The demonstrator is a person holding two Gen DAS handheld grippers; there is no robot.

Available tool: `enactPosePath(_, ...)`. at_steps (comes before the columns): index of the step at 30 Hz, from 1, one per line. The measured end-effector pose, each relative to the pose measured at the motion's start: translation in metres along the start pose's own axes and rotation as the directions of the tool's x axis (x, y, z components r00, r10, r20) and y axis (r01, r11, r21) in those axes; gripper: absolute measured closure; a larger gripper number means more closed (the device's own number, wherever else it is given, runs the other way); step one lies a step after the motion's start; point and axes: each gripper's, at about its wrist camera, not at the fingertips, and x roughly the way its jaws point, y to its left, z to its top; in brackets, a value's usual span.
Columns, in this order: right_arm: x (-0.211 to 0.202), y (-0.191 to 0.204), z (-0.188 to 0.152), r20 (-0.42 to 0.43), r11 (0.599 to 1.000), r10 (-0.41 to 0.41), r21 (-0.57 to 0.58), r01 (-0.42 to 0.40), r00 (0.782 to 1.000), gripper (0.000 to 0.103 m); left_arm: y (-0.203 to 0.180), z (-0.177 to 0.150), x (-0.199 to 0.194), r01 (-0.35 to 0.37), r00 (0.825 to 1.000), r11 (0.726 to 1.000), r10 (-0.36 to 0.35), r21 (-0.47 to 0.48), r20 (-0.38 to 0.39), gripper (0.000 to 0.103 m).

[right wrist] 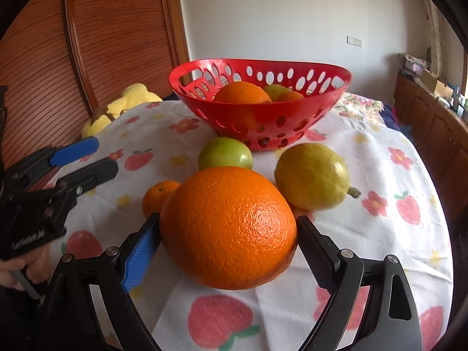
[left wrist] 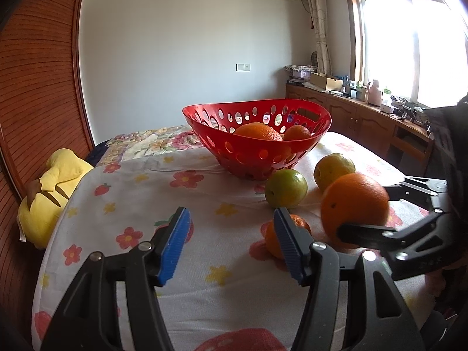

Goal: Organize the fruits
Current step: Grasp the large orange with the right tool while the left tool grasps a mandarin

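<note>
My right gripper (right wrist: 228,228) is shut on a big orange (right wrist: 228,228) and holds it above the table; it also shows in the left wrist view (left wrist: 355,209). My left gripper (left wrist: 231,228) is open and empty, low over the cloth, and shows in the right wrist view (right wrist: 84,158). A red perforated basket (left wrist: 257,158) stands behind, with two oranges (left wrist: 257,131) and a green fruit (right wrist: 275,90) inside. On the cloth lie a green fruit (left wrist: 286,188), a yellow-green fruit (left wrist: 333,169) and a small mandarin (left wrist: 301,223), partly hidden by my left finger.
The round table carries a white cloth with flowers and strawberries (left wrist: 146,199). A yellow plush toy (left wrist: 49,193) lies at its left edge by a wooden slatted door (left wrist: 38,82). A wooden sideboard with clutter (left wrist: 365,111) runs under the window at right.
</note>
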Motion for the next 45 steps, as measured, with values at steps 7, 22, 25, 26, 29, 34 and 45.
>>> enactPosePath(7,-0.024,-0.01,-0.015,0.019,1.0,-0.024,-0.005,0.024,1.0,0.011,-0.003,0.0,0.0,-0.007,1.0,1.0,0.007,0.013,0.0,0.042)
enactPosePath(22,-0.037,-0.026,-0.033,0.044,0.999,-0.037,0.01,0.037,0.998,0.011,-0.015,-0.001,0.011,0.034,0.996,0.999,-0.031,0.038,-0.078,0.041)
enactPosePath(25,-0.037,-0.026,-0.034,0.046,0.999,-0.036,0.01,0.036,0.998,0.011,-0.023,-0.001,0.017,0.055,0.993,0.997,-0.049,0.049,-0.112,0.041)
enactPosePath(26,-0.037,-0.026,-0.035,0.047,0.999,-0.037,0.01,0.036,0.998,0.011,-0.026,-0.001,0.018,0.057,0.992,0.997,-0.05,0.053,-0.12,0.041)
enactPosePath(29,-0.037,-0.026,-0.035,0.047,0.999,-0.037,0.01,0.036,0.998,0.01,-0.031,0.001,0.023,0.069,0.989,0.996,-0.061,0.051,-0.137,0.041)
enactPosePath(34,-0.037,-0.025,-0.034,0.047,0.999,-0.035,0.012,0.034,0.998,0.01,-0.034,0.007,0.034,0.09,0.98,0.995,-0.082,0.034,-0.18,0.041)
enactPosePath(45,-0.035,-0.024,-0.034,0.046,0.999,-0.033,0.016,0.032,0.998,0.01,-0.041,0.004,0.057,0.134,0.957,0.991,-0.124,0.021,-0.264,0.044)
